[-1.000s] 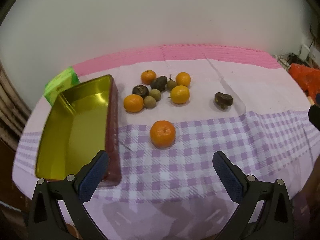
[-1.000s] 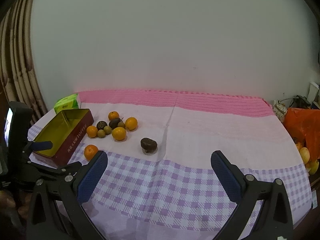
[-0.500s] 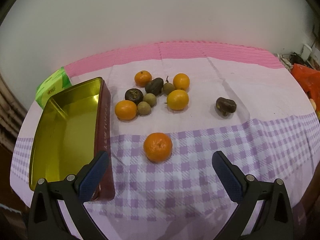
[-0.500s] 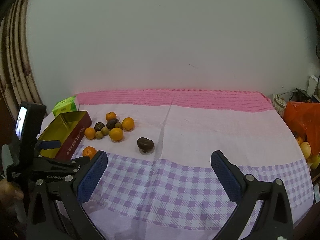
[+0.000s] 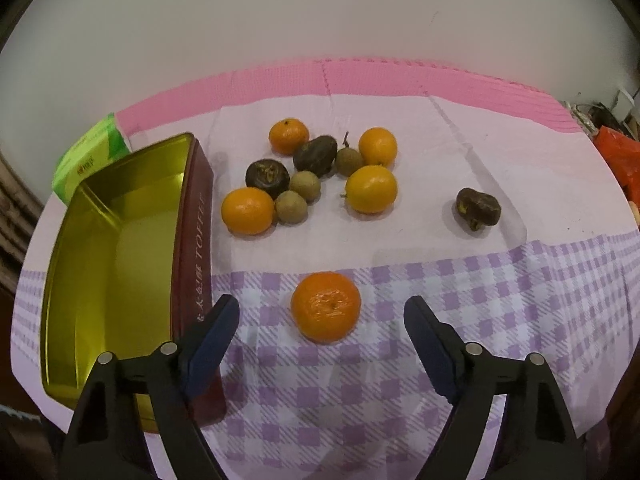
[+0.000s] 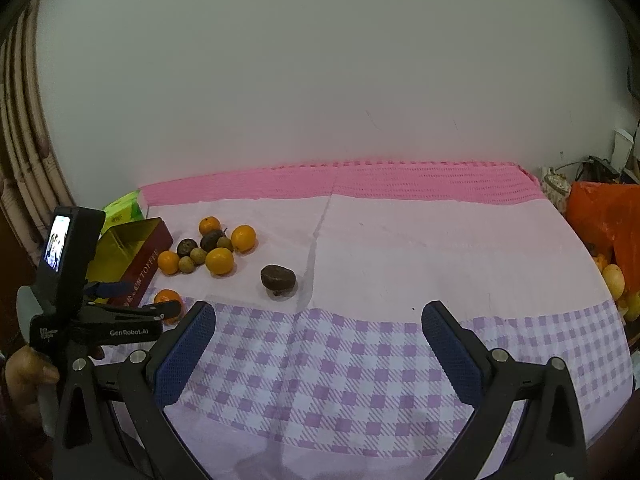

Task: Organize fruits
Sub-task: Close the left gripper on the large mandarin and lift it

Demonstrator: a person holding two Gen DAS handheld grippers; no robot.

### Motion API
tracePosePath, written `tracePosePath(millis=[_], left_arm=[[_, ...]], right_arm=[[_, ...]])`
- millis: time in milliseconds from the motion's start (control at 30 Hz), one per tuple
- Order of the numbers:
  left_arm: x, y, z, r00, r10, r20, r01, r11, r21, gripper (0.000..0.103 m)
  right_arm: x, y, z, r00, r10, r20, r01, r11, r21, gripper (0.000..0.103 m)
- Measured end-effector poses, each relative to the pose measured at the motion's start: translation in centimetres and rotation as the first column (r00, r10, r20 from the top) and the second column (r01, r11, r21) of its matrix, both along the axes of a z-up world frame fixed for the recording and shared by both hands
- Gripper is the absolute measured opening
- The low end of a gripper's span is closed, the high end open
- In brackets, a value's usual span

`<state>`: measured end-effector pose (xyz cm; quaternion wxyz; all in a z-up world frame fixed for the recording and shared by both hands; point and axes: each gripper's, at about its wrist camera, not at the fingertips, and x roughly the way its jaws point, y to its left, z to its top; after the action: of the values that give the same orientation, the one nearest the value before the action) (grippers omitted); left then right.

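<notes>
A lone tangerine (image 5: 325,306) lies on the checked cloth, in line with the gap of my open left gripper (image 5: 322,312), whose jaws stand on either side just short of it. Behind it is a cluster of oranges, dark fruits and small brown longans (image 5: 316,174). A dark fruit (image 5: 478,208) lies alone to the right. An open gold-lined toffee tin (image 5: 120,240) stands empty at the left. My right gripper (image 6: 318,322) is open and empty, held back over the checked cloth; the lone dark fruit (image 6: 278,278) lies ahead of it, to the left.
A green box (image 5: 90,156) lies behind the tin. An orange plastic bag (image 6: 604,220) with more fruit sits at the table's right edge. A white wall stands behind the pink mat (image 6: 400,182). The left gripper body (image 6: 72,304) shows in the right wrist view.
My left gripper has moved forward and down toward the lone tangerine, which now sits nearer its jaws. My right gripper's view has shifted a little; the fruits have not moved.
</notes>
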<state>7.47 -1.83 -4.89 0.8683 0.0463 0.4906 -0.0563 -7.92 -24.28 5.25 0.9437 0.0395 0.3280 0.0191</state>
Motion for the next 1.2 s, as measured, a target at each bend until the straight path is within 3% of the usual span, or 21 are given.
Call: tracePosePath(millis=[133,333,600,700,767,967,1200], left_arm=[[0.6,0.5,-0.5,1.000,0.008,-0.021,-0.008,1.000,-0.021,0.084],[1.2,0.5,-1.4,0.999,-0.005,-0.039,0.005,1.000,-0.005,0.076],[2.2,0.5,-2.2,0.998,0.004,-0.058,-0.004,1.000,0.008,0.075],[2.4,0.0,-2.6,0.998,-0.013,-0.059,0.016,0.999,0.040,0.061],[2.6,-0.4,-3.0,0.996,-0.033,-0.083,0.037,0.998,0.050,0.042],[2.0,-1.3,-2.8,0.997,-0.037,-0.060,0.042,0.996,0.083,0.041],[0.1,-1.6,0.5,1.000,-0.017,0.013,0.016,0.997,0.070,0.041]], right_arm=[[0.0,-0.1,0.0,1.000,0.001,-0.007,-0.001,1.000,0.016,0.103],[-0.1,-0.2,0.1,1.000,0.008,-0.010,-0.007,1.000,0.025,0.103],[0.2,-0.2,-0.3,1.000,0.007,-0.025,-0.006,0.999,0.036,0.103],[0.3,-0.2,-0.5,0.999,0.006,-0.031,-0.005,0.999,0.038,0.103],[0.4,-0.2,-0.7,0.999,0.006,-0.037,-0.004,0.999,0.038,0.103],[0.4,-0.3,-1.0,0.999,0.006,-0.048,-0.005,1.000,0.029,0.103],[0.6,-0.2,-1.4,0.998,0.003,-0.057,-0.002,1.000,0.015,0.103]])
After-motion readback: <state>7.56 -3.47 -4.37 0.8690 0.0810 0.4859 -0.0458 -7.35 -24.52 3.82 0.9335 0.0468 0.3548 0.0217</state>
